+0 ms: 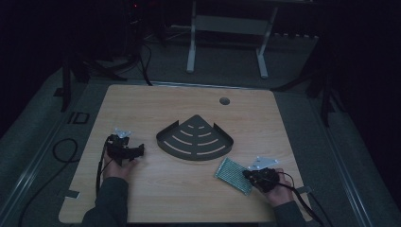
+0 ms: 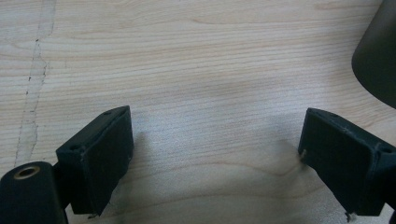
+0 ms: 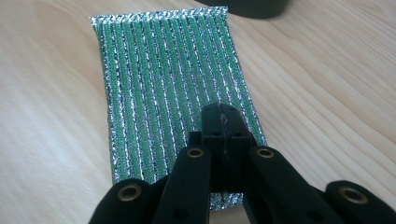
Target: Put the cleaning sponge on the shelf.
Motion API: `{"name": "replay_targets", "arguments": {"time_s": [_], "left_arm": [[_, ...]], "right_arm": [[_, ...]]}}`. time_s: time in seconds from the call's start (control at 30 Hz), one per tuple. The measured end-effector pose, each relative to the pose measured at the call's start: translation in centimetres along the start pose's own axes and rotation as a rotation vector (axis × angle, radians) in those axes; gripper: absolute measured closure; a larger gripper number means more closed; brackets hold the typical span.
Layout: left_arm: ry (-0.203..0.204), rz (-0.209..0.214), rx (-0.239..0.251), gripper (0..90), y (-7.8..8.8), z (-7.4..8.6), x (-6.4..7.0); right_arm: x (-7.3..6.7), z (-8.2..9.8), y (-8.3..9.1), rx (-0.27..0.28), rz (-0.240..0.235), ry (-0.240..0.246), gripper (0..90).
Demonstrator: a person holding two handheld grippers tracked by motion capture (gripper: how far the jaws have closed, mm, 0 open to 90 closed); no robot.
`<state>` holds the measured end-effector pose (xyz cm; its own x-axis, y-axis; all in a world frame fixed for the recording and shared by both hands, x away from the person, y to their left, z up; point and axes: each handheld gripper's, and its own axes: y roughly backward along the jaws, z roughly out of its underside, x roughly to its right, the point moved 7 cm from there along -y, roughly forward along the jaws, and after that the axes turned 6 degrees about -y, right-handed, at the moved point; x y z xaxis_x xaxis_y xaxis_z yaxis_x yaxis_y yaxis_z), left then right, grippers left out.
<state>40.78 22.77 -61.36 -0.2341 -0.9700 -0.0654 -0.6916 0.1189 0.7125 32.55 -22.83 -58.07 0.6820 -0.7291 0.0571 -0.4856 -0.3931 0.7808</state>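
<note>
green scouring pad (image 3: 173, 88) under closed right gripper (image 3: 223, 122)

Dim room, pale wooden table (image 1: 142, 198)

Grey floor (image 1: 33, 127) surrounds it — a white-legged frame (image 1: 227, 28) stands beyond the far edge, dark tripod legs (image 1: 326, 90) flank both sides, and a black cable (image 1: 61, 151) loops nearby.

Green-silver striped scouring pad (image 3: 173, 93), flat on table

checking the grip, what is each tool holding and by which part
The right tool is shut on the green and silver striped scouring pad, pinching its near short edge. The left tool stands open over bare wood, holding nothing.
</note>
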Motion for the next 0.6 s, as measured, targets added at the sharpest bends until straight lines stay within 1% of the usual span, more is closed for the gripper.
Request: {"name": "replay_targets", "arguments": {"time_s": [0.07, 0.13, 0.23, 0.33, 0.4, 0.5, 0.6], "left_arm": [[0.000, 0.000, 0.000, 10.6, 0.0, 0.0, 0.0], [0.000, 0.000, 0.000, 10.6, 0.0, 0.0, 0.0], [0.000, 0.000, 0.000, 10.6, 0.0, 0.0, 0.0], [0.000, 0.000, 0.000, 10.6, 0.0, 0.0, 0.0], [0.000, 0.000, 0.000, 10.5, 0.0, 0.0, 0.0], [0.000, 0.001, 0.000, 10.6, 0.0, 0.0, 0.0], [0.000, 0.001, 0.000, 10.6, 0.0, 0.0, 0.0]], "right_arm": [[0.7, 0.3, 0.2, 0.001, 0.012, -0.019, 89.8], [1.6, 0.8, 0.5, -0.003, 0.048, -0.032, 89.8], [2.3, 1.2, 0.8, -0.006, 0.058, -0.054, 89.8], [2.8, 1.4, 1.1, -0.009, 0.062, -0.064, 89.8], [2.9, 1.4, 1.3, -0.010, 0.060, -0.070, 88.0], [3.1, 0.8, 1.7, -0.006, 0.062, -0.073, 85.7], [3.4, -0.1, 2.1, -0.010, 0.068, -0.048, 84.4]]}}
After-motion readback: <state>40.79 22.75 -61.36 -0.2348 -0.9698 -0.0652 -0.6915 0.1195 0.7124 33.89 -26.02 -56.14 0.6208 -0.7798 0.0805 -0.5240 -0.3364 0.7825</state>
